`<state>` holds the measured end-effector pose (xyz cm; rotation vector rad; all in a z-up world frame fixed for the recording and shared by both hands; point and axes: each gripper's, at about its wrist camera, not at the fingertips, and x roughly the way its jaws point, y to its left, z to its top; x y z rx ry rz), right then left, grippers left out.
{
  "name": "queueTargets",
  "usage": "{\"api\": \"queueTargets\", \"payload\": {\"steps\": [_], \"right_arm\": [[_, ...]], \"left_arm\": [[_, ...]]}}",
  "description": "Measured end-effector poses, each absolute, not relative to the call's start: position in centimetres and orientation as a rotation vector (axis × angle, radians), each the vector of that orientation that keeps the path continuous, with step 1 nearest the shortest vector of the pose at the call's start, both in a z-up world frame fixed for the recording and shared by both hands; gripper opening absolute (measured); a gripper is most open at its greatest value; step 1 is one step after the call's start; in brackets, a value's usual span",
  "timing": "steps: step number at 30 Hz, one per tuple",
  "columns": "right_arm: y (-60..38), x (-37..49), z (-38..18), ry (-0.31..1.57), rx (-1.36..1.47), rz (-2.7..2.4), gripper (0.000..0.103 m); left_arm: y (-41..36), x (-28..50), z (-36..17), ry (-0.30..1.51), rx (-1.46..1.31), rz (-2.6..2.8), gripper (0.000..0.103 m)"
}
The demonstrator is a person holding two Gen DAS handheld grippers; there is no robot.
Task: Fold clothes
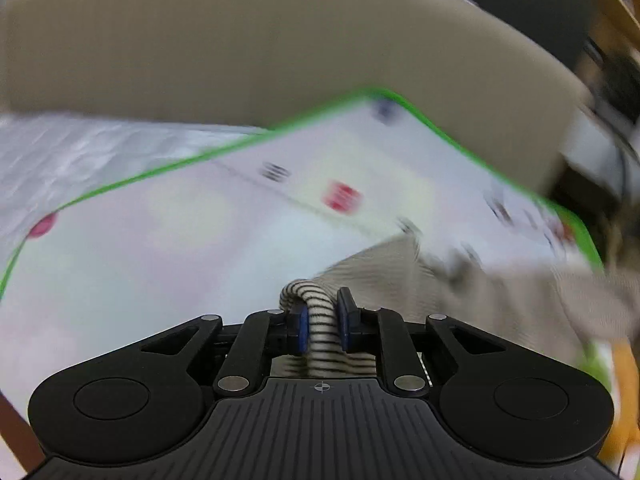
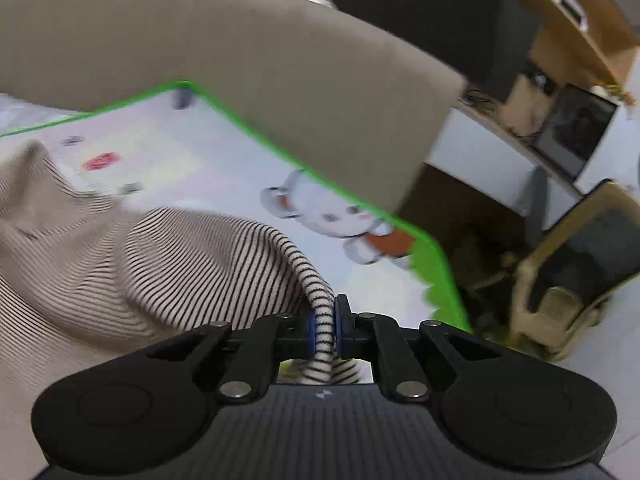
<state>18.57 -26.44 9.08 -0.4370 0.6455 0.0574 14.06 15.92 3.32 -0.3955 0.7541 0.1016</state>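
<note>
A black-and-cream striped garment (image 2: 168, 256) lies partly lifted over a white play mat with a green border (image 2: 224, 168). My right gripper (image 2: 325, 322) is shut on a bunched edge of the garment, which drapes away to the left. My left gripper (image 1: 320, 320) is shut on another bunched edge of the same striped garment (image 1: 400, 276), which trails off to the right over the mat (image 1: 160, 240). The left wrist view is blurred by motion.
A tall beige padded headboard or sofa back (image 2: 240, 64) runs behind the mat. A cartoon animal print (image 2: 336, 216) marks the mat's right corner. To the right are wooden shelves (image 2: 576, 40), a dark monitor (image 2: 572, 136) and a beige chair or bin (image 2: 580, 272) on the floor.
</note>
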Motion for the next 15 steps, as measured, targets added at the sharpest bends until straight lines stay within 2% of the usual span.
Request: {"api": "queueTargets", "payload": {"steps": [1,2,3,4,6,10,13,15], "right_arm": [[-26.5,19.6,8.9,0.656,-0.432,0.032,0.011],[-26.5,20.4,8.6,0.670,-0.424,0.012,0.019],[-26.2,20.9,8.2,0.684,-0.413,-0.002,0.025],[-25.8,21.1,7.9,0.692,-0.402,-0.010,0.027],[-25.0,20.9,8.0,0.691,-0.362,0.014,0.027],[-21.8,20.2,8.6,0.677,-0.289,0.164,0.027],[-16.6,21.0,7.5,0.681,-0.348,0.286,0.027],[-12.4,21.7,5.1,0.662,-0.458,0.340,0.025]], "left_arm": [[17.1,14.4,3.1,0.747,-0.465,0.117,0.017],[17.9,14.6,2.8,0.742,-0.513,0.130,0.018],[18.4,14.8,2.4,0.744,-0.535,0.131,0.030],[18.6,14.8,1.9,0.753,-0.537,0.123,0.056],[19.3,14.3,1.2,0.764,-0.515,0.126,0.085],[22.2,13.5,1.4,0.771,-0.600,0.197,0.085],[22.9,14.2,3.0,0.715,-0.655,0.285,0.085],[20.9,15.9,3.7,0.725,-0.593,0.245,0.086]]}}
